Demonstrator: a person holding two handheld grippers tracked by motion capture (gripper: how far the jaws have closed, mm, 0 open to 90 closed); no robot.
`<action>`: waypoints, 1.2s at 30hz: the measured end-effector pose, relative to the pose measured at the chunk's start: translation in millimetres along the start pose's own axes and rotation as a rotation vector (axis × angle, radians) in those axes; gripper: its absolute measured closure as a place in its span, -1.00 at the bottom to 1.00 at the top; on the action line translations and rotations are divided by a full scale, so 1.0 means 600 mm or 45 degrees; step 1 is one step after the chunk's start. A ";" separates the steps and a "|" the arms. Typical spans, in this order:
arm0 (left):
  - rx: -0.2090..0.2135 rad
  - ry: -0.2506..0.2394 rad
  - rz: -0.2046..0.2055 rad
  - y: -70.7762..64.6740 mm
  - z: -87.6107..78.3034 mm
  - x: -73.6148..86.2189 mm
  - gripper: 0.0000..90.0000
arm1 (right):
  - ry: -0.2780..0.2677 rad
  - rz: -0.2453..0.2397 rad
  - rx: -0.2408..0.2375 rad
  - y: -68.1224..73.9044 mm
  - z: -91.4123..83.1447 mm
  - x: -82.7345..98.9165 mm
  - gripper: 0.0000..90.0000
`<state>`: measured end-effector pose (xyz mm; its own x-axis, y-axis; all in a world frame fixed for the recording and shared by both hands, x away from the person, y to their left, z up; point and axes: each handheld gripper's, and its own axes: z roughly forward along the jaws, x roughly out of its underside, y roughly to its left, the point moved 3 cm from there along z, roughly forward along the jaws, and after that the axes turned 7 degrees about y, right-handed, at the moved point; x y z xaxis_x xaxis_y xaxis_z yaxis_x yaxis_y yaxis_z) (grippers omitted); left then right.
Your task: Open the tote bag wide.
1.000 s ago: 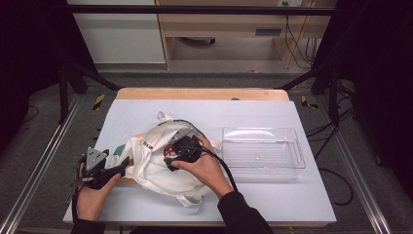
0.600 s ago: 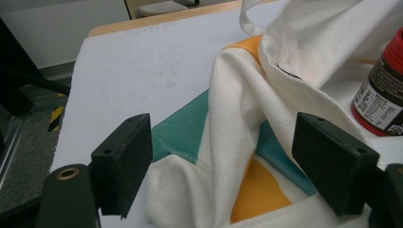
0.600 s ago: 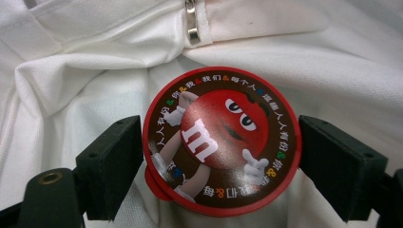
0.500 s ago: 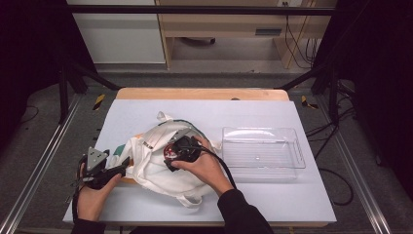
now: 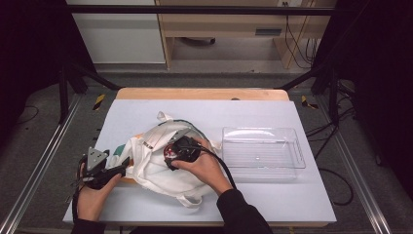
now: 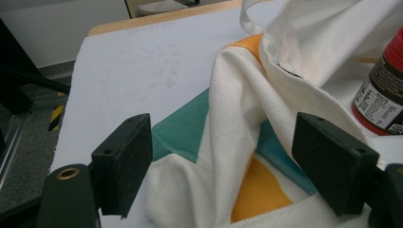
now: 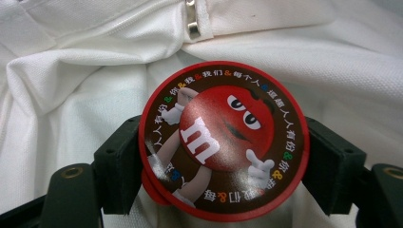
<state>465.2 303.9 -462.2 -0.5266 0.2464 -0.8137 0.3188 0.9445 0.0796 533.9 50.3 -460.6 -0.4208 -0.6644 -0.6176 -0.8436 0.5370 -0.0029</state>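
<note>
The candy tub point(image 7: 223, 142) lid bears a white "m" — ringed by small Chinese characters.

- The crumpled white cloth bag with teal and orange patches point(image 5: 156, 163) heaps across the table's left-middle, blocking low passes there.
- The clear rectangular plastic tray point(image 5: 263, 152) occupies the right.
- The white tabletop point(image 5: 209, 109) behind both lies open.

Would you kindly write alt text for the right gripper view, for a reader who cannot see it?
A round red candy tub, its lid printed with a red cartoon character, sits between the right gripper's two black jaws, which have just been closing on its sides. White bag fabric lies crumpled around it, with a metal buckle at the top.
</note>
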 end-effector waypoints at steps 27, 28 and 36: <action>-0.007 0.003 -0.004 0.001 0.000 0.000 -0.53 | -0.003 0.050 0.096 -0.001 -0.027 -0.016 -0.42; -0.006 0.003 -0.003 0.001 0.000 0.000 -0.53 | -0.008 0.046 0.097 -0.001 -0.030 -0.017 -0.42; -0.012 0.001 -0.005 0.002 0.000 0.000 -0.53 | -0.037 0.052 0.097 -0.002 -0.044 -0.021 -0.42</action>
<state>465.6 305.1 -462.4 -0.5285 0.2432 -0.8134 0.3093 0.9474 0.0823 531.0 44.3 -431.9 -0.4439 -0.6262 -0.6409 -0.7973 0.6024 -0.0364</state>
